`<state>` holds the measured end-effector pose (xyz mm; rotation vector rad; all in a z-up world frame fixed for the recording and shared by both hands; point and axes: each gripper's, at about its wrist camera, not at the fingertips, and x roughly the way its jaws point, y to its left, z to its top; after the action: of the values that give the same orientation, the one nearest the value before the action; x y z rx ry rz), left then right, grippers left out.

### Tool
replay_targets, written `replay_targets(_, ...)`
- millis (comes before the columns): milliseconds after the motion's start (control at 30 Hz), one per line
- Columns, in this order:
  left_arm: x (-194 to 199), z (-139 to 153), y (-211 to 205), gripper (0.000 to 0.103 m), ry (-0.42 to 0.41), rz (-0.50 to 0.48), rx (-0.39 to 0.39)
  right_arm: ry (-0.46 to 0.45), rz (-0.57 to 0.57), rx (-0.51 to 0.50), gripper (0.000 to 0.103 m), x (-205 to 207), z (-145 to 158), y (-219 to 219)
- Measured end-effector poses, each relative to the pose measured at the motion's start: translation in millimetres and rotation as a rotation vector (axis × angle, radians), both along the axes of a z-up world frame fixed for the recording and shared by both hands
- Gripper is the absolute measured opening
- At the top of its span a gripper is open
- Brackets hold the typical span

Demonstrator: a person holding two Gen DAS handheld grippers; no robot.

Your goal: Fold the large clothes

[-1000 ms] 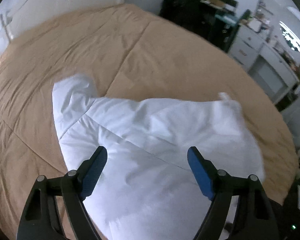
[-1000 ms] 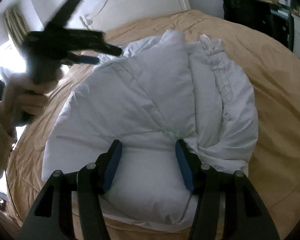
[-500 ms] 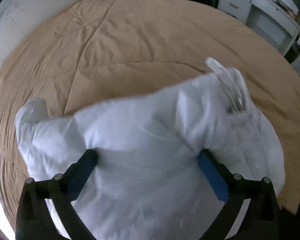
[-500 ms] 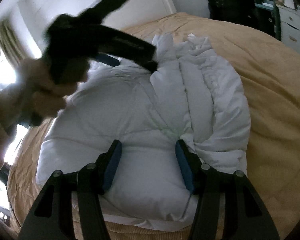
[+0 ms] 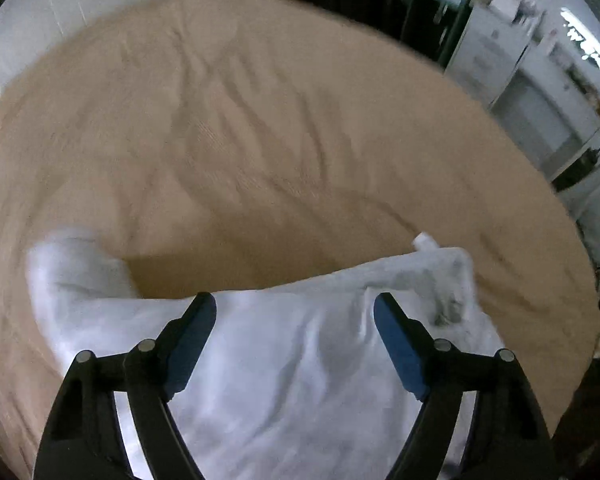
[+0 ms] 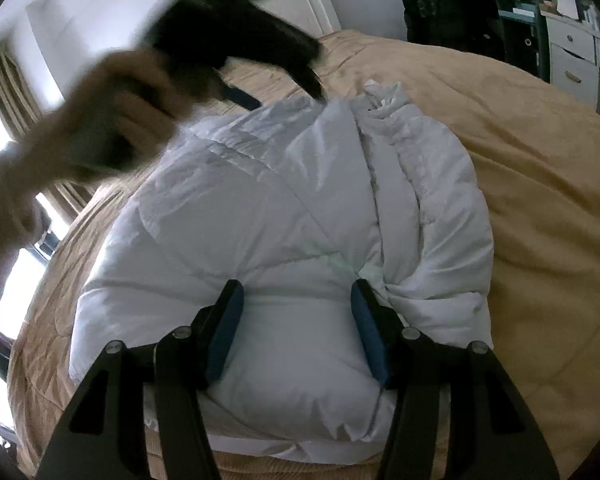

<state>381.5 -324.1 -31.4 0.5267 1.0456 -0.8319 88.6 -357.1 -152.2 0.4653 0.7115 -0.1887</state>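
Hovering over a white puffy jacket (image 6: 268,216) that lies bunched on the tan bedspread (image 6: 532,168), my right gripper (image 6: 296,296) has its blue-padded fingers (image 6: 224,328) spread apart with nothing pinched, the jacket's near end showing between them. My left gripper (image 5: 294,308) is also spread wide and empty, above the jacket's (image 5: 300,368) far edge, with bare bedspread (image 5: 260,140) stretching beyond it. From the right wrist view, that left gripper (image 6: 284,80) shows as a dark blur in my hand (image 6: 100,120) at the jacket's far left, and a dresser (image 6: 576,60) stands far right.
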Motion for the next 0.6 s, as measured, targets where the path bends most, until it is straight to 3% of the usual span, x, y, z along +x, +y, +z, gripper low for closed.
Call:
replay_targets(100,-20.7,47.8,49.5,0.083,-0.124,-0.025,-0.060,-0.004,0.000,0.002,0.057,-5.2,-4.9,-4.6)
replay_targets(233,-50.4,61.4,124.5,0.088,-0.120,0.015,-0.145,-0.006,0.002,-0.002,0.057,-6.0,-4.0,-3.7)
replay_targets(333,-77.6,32.5,167.4,0.088,-0.120,0.045,-0.178,-0.006,0.002,-0.005,0.057,-4.9,-4.3,-4.8)
replay_targets(433,-100.7,-24.7,189.0,0.088,-0.115,0.036,-0.152,-0.007,0.001,-0.009,0.057,-5.5,-3.3,-1.9)
replay_targets(467,-108.3,-48.4,194.6,0.089,-0.087,0.034,-0.137,-0.007,0.002,-0.010,0.057,-5.1,-3.1,-0.6)
replay_targets(500,-109.9,-64.5,205.0,0.090,-0.060,0.065,-0.184,-0.006,0.001,-0.012,0.057,-4.8,-3.2,0.4)
replay_targets(600,-96.6,-76.5,221.3,0.096,0.039,0.146,-0.253,0.018,0.018,-0.049,0.057,-1.0,-4.8,6.7)
